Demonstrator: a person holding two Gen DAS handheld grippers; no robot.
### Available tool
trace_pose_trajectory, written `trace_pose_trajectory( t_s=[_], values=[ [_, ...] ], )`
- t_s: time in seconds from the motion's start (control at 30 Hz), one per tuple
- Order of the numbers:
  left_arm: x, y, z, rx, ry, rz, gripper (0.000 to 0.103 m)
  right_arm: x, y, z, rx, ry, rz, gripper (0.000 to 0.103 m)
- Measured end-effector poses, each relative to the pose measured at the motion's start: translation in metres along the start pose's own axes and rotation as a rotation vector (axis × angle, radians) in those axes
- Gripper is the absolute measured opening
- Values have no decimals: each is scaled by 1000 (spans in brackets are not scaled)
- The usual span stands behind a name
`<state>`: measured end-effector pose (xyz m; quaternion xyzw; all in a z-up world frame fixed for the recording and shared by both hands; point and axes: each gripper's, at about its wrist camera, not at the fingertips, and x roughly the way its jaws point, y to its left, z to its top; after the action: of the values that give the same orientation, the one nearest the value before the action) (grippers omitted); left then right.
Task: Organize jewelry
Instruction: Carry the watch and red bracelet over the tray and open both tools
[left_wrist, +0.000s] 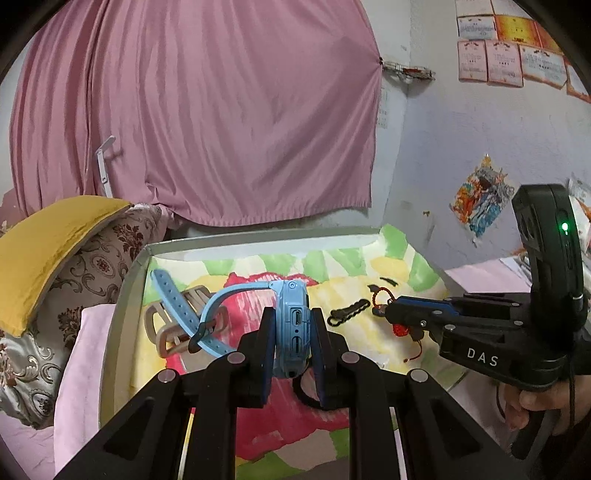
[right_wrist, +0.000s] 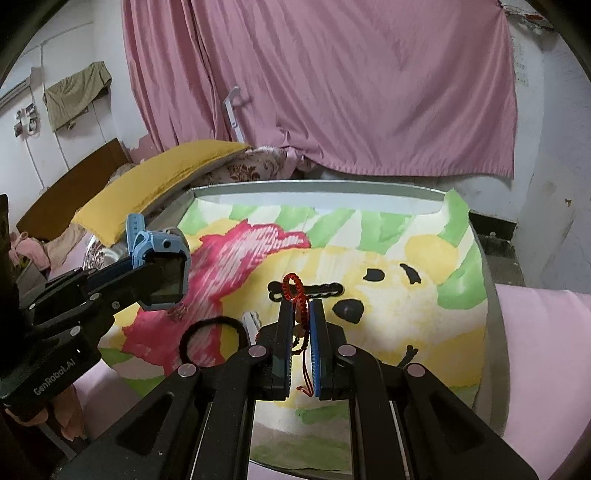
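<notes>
A light-blue smartwatch with a long holed strap is clamped by its case between the pads of my left gripper, above a shallow tray lined with a colourful painted cloth. The right wrist view shows that watch from its dark screen side, held by the left gripper. My right gripper is shut on a red braided cord bracelet, whose loop sticks up past the fingertips. In the left wrist view the right gripper hovers over the tray's right part, the red bracelet dangling from it.
On the cloth lie a beige claw hair clip, a black hair tie, a black chain-like piece and a small white clip. A yellow cushion and patterned pillows flank the tray's left. A pink curtain hangs behind.
</notes>
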<state>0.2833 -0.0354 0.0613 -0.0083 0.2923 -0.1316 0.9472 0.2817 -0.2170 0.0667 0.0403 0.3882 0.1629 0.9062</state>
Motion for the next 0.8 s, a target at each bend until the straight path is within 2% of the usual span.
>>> trace_pose_trajectory(
  t_s=[0.2, 0.4, 0.53, 0.7, 0.73, 0.8],
  values=[
    [5, -4, -1, 24, 39, 0, 16, 14, 1, -2, 3, 59, 7, 8],
    [15, -3, -3, 19, 112, -4, 17, 17, 3, -7, 16, 79, 10, 8],
    [16, -4, -3, 21, 127, -8, 17, 18, 4, -8, 13, 85, 9, 8],
    [18, -1, -4, -3, 160, -57, 18, 13, 2, -9, 27, 79, 2, 9],
    [18, -1, -4, -7, 163, -61, 19, 12, 1, -9, 30, 75, -1, 12],
    [17, 0, -3, -17, 164, -65, 19, 4, -1, -9, 38, 58, -6, 23]
  ],
)
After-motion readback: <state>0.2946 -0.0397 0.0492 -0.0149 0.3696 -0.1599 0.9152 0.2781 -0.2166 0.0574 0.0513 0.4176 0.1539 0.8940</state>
